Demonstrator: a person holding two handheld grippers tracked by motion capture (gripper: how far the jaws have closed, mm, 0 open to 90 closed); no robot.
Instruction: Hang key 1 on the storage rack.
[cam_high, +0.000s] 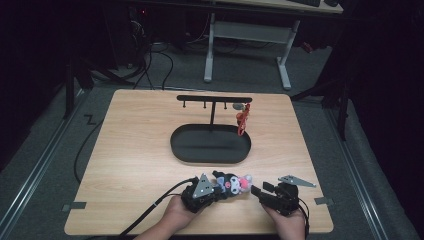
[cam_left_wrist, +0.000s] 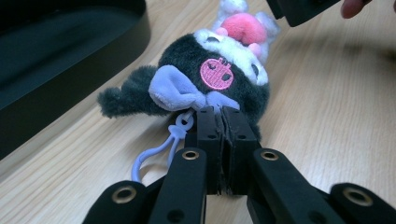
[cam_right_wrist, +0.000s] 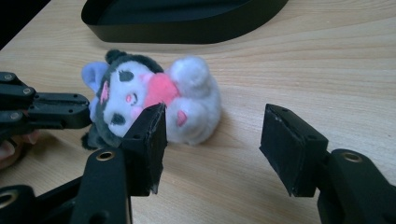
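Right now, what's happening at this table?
A person works a gripper in each hand near the table's front edge. The left gripper is shut at the plush toy, apparently pinching it beside its lilac loop. The right gripper waits open beside the toy. Behind stands a black tray with a hook rack, a red charm hanging there.

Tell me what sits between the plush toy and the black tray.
Nothing but bare tabletop. In the high view a strip of wood separates the plush toy from the black tray; the right gripper view shows that gap too.
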